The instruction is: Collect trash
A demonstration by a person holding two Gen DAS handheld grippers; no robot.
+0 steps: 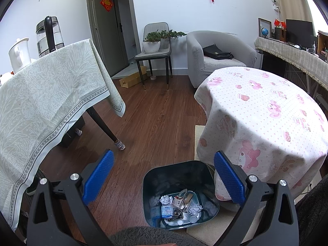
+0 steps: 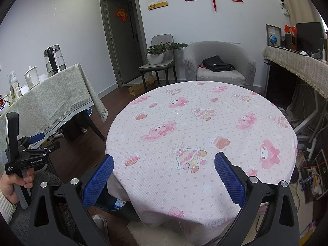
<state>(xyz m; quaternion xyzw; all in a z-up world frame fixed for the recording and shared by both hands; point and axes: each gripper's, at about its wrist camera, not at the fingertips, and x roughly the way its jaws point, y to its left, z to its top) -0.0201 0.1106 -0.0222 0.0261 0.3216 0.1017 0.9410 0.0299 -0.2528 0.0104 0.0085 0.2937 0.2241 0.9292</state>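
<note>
The left gripper (image 1: pixel 163 165) hangs with jaws spread wide and empty above the dark bin (image 1: pixel 178 194), which holds crumpled paper (image 1: pixel 166 200) and wrappers beside the round table (image 1: pixel 266 106). The right gripper (image 2: pixel 163 165), likewise spread and empty, hovers over the pink tablecloth (image 2: pixel 196 127).

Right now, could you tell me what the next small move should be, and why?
Probably draw the left gripper back from the bin: it is open and empty, trash lies inside, and the round table shows none left.
</note>
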